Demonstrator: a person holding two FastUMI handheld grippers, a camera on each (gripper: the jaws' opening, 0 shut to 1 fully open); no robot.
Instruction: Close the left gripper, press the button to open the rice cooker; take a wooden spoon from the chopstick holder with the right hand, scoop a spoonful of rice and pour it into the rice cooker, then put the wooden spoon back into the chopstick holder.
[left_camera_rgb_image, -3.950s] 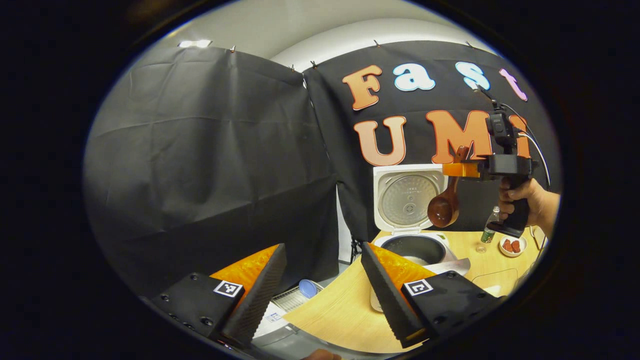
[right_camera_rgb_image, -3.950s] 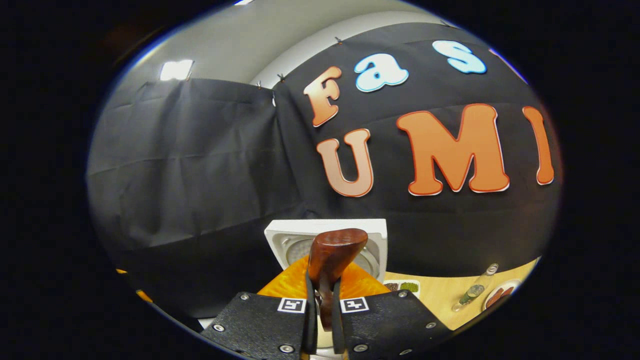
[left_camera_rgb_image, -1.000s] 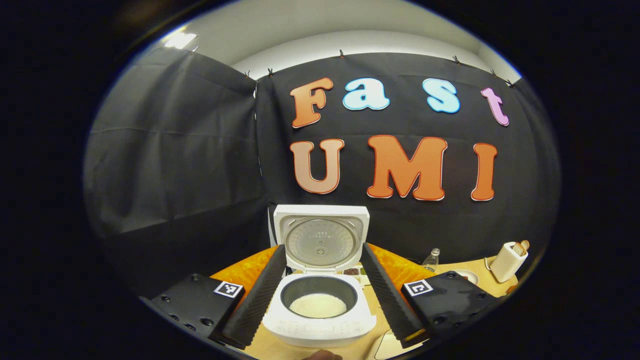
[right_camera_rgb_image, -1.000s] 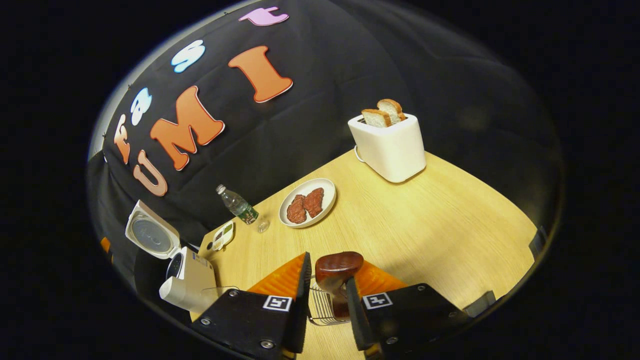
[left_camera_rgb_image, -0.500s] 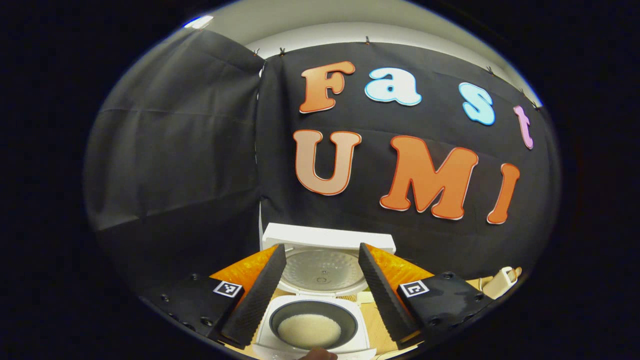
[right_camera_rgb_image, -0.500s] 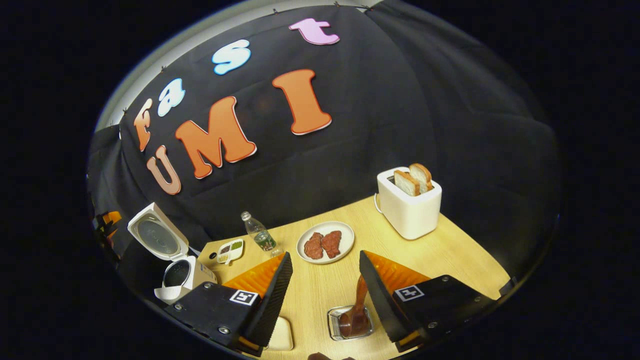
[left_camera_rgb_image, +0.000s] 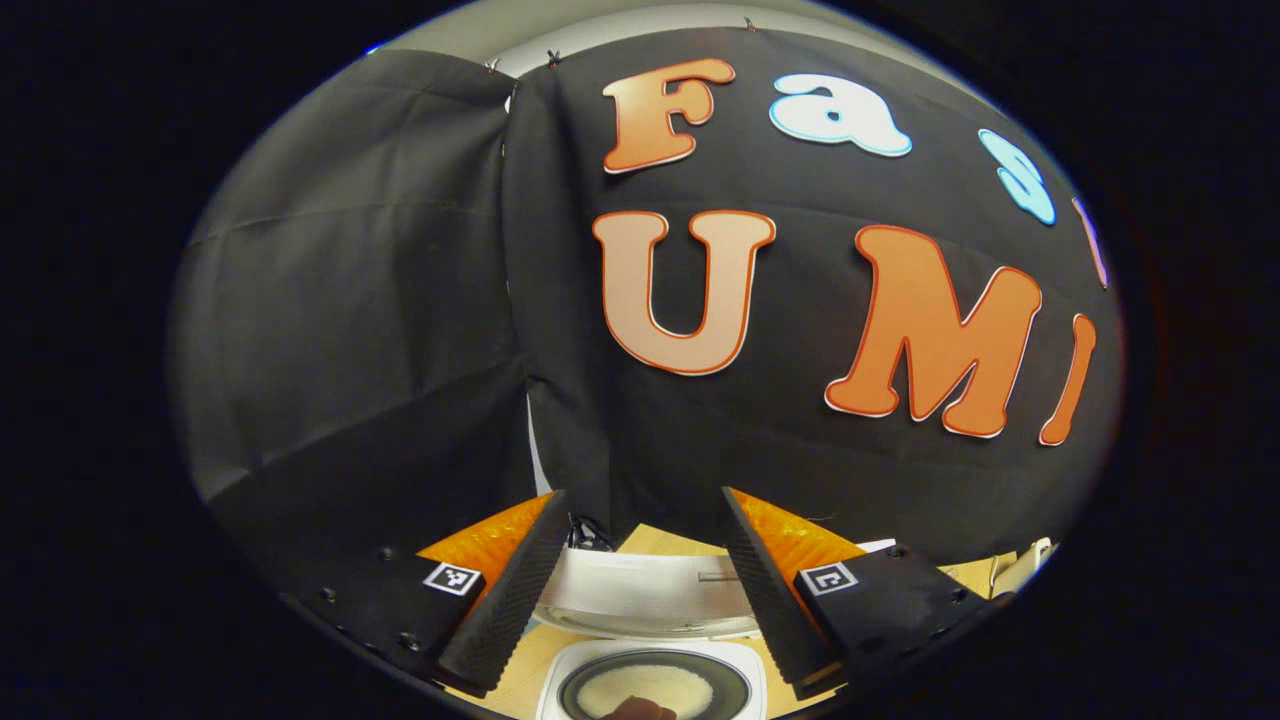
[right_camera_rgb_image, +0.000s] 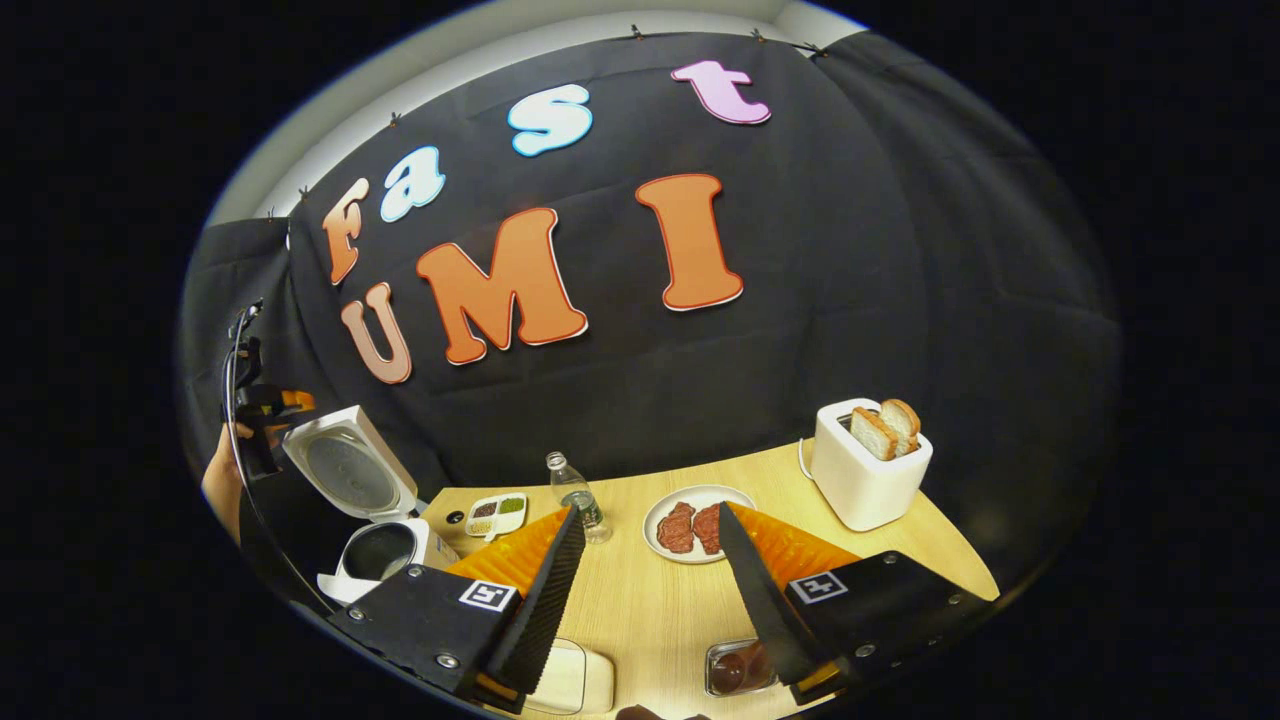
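The white rice cooker (right_camera_rgb_image: 378, 552) stands open at the table's left end, its lid (right_camera_rgb_image: 345, 470) upright. In the left gripper view the lid's top edge (left_camera_rgb_image: 650, 590) lies between the fingers of my left gripper (left_camera_rgb_image: 642, 495), which is open and holds nothing; the pot of rice (left_camera_rgb_image: 650, 690) is just below. My right gripper (right_camera_rgb_image: 648, 510) is open and bare above the table. The wooden spoon (right_camera_rgb_image: 735, 668) rests in the chopstick holder (right_camera_rgb_image: 712, 672) below it, partly hidden by the right finger. The left gripper (right_camera_rgb_image: 262, 400) and a hand (right_camera_rgb_image: 215, 480) show by the lid.
On the wooden table (right_camera_rgb_image: 640, 600) are a white toaster (right_camera_rgb_image: 870, 480) with bread, a plate of meat (right_camera_rgb_image: 690, 525), a water bottle (right_camera_rgb_image: 575, 495), a small divided dish (right_camera_rgb_image: 495, 512) and a white container (right_camera_rgb_image: 575, 680) near the front edge.
My right gripper has opened, left the spoon in the holder and drawn back from it. My left gripper has moved in over the cooker, so the lid sits lower between its fingers.
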